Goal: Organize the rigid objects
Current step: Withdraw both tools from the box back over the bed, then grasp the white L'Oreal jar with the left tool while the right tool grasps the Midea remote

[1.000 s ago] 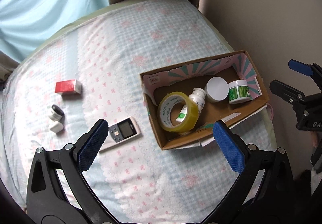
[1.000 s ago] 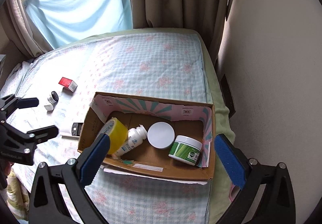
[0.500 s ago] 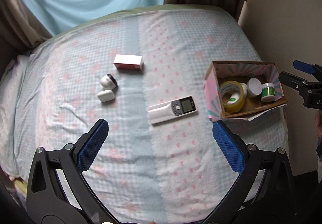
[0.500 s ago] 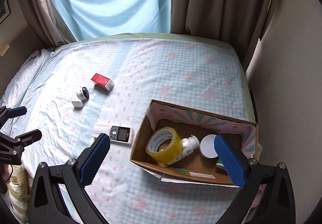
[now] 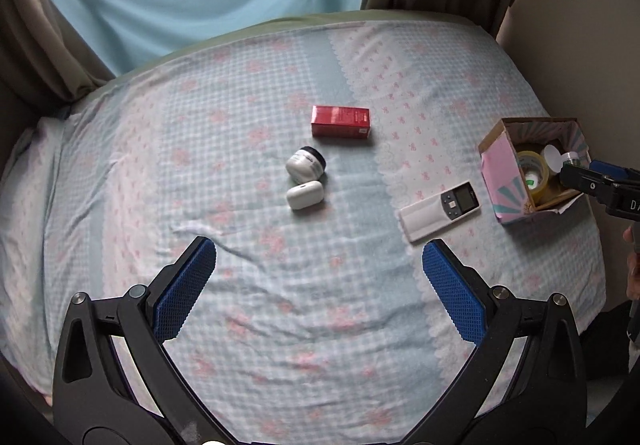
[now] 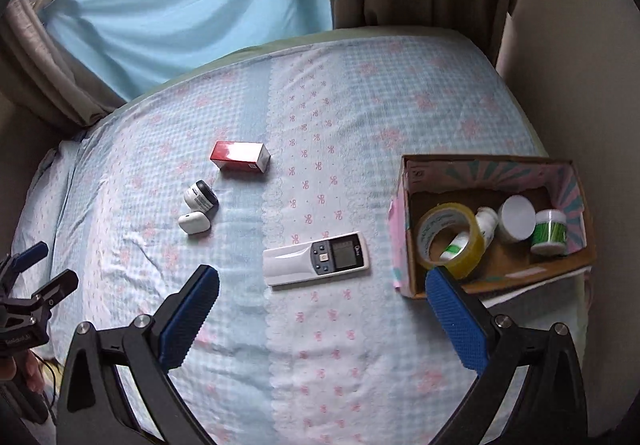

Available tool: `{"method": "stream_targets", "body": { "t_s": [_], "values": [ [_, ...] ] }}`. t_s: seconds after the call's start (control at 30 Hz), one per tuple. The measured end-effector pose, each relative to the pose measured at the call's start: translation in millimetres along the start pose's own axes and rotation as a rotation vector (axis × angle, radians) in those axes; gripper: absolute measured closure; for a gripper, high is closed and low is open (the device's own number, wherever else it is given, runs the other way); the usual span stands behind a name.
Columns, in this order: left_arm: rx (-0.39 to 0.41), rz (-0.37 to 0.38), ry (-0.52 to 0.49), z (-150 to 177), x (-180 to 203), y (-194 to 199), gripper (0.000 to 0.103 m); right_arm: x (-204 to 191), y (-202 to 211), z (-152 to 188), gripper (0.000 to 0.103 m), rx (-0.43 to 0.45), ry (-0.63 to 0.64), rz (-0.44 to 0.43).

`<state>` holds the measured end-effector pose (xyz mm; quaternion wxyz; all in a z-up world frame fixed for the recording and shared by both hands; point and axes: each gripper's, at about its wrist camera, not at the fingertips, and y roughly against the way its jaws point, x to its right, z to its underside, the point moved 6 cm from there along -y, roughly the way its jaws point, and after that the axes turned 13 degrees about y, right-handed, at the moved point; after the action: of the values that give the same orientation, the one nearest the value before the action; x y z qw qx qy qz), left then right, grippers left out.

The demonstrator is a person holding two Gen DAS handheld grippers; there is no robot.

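Hovering with jaws wide and empty, left gripper [image 5: 319,267] and right gripper [image 6: 322,295] line up; the remote [image 6: 316,259] looks next for the box [image 6: 490,165].

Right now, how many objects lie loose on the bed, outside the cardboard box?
4: red rectangular carton, white round jar, white earbud case, white remote control.

The yellow tape roll [image 6: 450,241] reads "MADE IN CHINA" on its inner core; other print is illegible.
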<state>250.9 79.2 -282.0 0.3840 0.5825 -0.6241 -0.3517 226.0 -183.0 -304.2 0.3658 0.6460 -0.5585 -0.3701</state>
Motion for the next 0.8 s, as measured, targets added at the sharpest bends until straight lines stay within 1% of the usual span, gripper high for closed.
{"method": "stream_targets", "body": {
  "t_s": [0.17,0.33,0.47,0.57,0.8],
  "values": [
    [-0.038,0.028,-0.071,-21.5,-34.2,-29.2,0.000,-23.7,-27.3,7.4,0.000,-0.033,-0.253,-0.008],
    [-0.077,0.044,-0.136,-46.3,-49.8,-67.3,0.000,-33.7,-60.5,16.8,0.000,-0.078,-0.451,0.011],
    [-0.122,0.072,-0.169,-64.1,-46.9,-102.4,0.000,-31.7,-91.9,29.1,0.000,-0.122,-0.634,0.011],
    [-0.150,0.072,-0.218,-73.4,-36.1,-131.4,0.000,-25.9,-118.5,37.2,0.000,-0.148,-0.779,0.003],
    [-0.250,0.080,-0.286,-85.6,-15.8,-214.8,0.000,-6.1,-181.2,47.1,0.000,-0.205,-1.017,0.027]
  ]
}}
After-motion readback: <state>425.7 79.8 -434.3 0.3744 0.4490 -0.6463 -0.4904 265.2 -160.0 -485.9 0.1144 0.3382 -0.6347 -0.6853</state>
